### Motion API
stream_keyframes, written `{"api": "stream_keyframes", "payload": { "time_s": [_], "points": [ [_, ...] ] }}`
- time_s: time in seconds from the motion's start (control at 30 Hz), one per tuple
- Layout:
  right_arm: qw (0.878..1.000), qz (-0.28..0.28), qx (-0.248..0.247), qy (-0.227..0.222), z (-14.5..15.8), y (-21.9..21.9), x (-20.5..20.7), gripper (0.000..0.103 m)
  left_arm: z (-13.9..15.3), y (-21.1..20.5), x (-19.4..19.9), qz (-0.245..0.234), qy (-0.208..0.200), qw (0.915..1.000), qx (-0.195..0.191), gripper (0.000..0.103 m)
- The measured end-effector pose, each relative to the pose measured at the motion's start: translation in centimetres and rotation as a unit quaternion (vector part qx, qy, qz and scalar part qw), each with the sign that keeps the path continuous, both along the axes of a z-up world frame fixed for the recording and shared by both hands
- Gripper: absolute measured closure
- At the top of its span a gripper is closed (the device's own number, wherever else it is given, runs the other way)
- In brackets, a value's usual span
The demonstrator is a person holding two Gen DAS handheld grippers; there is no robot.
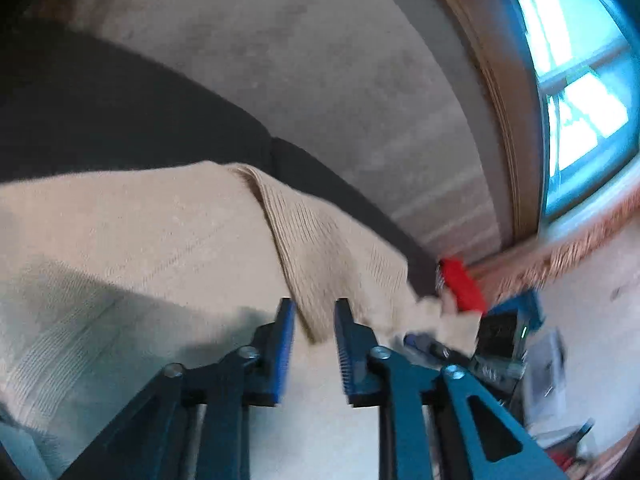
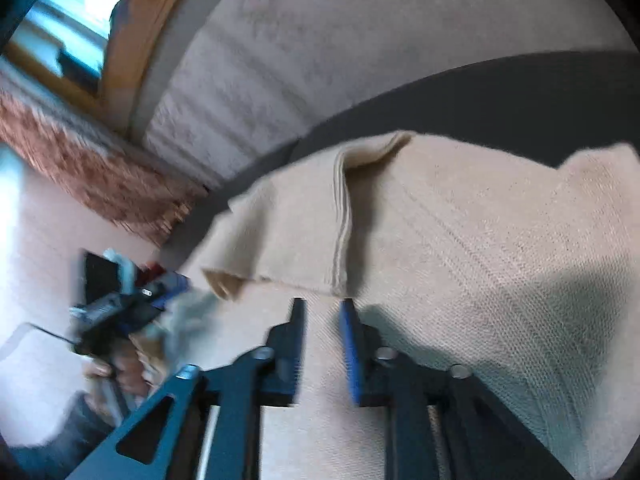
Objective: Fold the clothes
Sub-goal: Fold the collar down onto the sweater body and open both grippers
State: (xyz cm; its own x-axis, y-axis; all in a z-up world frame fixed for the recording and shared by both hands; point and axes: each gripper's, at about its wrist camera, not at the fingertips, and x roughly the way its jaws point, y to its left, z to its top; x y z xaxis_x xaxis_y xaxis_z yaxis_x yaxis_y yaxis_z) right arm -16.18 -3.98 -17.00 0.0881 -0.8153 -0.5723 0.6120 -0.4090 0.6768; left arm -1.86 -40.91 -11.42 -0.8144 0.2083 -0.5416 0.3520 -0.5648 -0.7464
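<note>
The beige knitted garment point(image 1: 132, 236) lies spread on a dark surface point(image 1: 100, 112) with one ribbed flap point(image 1: 332, 252) already turned over, so the folding seems begun but more folds remain. The left claw point(image 1: 315, 314) and the right claw point(image 2: 323, 308) both stand partly open just at the fold's edge, gripping nothing. No container can be made out
</note>
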Motion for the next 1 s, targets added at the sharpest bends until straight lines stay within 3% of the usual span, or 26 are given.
{"api": "stream_keyframes", "payload": {
  "time_s": [0.03, 0.07, 0.13, 0.27, 0.47, 0.53, 0.6, 0.67, 0.87, 0.93, 0.97, 1.0],
  "points": [
    [1.000, -0.006, -0.016, -0.007, 0.1, 0.2, -0.2, 0.046, -0.1, -0.4, -0.5, 0.005, 0.001, 0.9999, 0.010, 0.081],
    [1.000, -0.010, -0.026, -0.009, 0.3, 0.3, -0.4, 0.042, -0.2, -0.7, -1.0, 0.010, 0.001, 0.9998, 0.020, 0.079],
    [0.999, -0.009, -0.034, -0.011, 0.3, 0.1, -0.5, 0.042, -0.7, -1.4, -2.6, 0.016, -0.011, 0.9991, 0.039, 0.079],
    [0.999, -0.009, -0.025, -0.026, -1.1, -0.9, -0.5, 0.040, -1.2, -2.6, -5.6, 0.022, -0.031, 0.9985, 0.039, 0.078],
    [0.998, -0.010, -0.049, -0.028, -1.8, -0.5, -0.4, 0.039, -2.1, -3.3, -8.8, 0.006, -0.057, 0.9974, 0.044, 0.076],
    [0.998, -0.008, -0.052, -0.022, -1.9, -0.4, -0.3, 0.039, -2.2, -3.0, -9.0, -0.001, -0.050, 0.9978, 0.043, 0.079],
    [0.999, -0.006, -0.052, -0.013, -1.8, -0.5, -0.2, 0.038, -2.1, -2.9, -9.1, -0.006, -0.049, 0.9979, 0.041, 0.091],
    [0.999, -0.003, -0.053, -0.008, -1.8, -0.5, 0.0, 0.037, -1.3, -3.2, -8.4, 0.009, -0.053, 0.9985, 0.013, 0.099],
    [0.999, -0.001, -0.053, 0.006, -1.7, -1.0, 0.2, 0.036, 1.7, -4.7, -6.6, 0.046, -0.063, 0.9959, -0.047, 0.100],
    [0.999, 0.000, -0.052, 0.009, -1.7, -0.9, 0.2, 0.036, 2.4, -4.5, -6.5, 0.034, -0.065, 0.9956, -0.059, 0.096],
    [0.999, 0.001, -0.052, 0.010, -1.7, -0.9, 0.2, 0.036, 2.1, -4.1, -6.6, 0.011, -0.072, 0.9961, -0.050, 0.086],
    [0.999, 0.000, -0.052, 0.010, -1.7, -0.9, 0.2, 0.036, 2.0, -3.6, -6.5, 0.007, -0.086, 0.9944, -0.061, 0.083]
  ]
}}
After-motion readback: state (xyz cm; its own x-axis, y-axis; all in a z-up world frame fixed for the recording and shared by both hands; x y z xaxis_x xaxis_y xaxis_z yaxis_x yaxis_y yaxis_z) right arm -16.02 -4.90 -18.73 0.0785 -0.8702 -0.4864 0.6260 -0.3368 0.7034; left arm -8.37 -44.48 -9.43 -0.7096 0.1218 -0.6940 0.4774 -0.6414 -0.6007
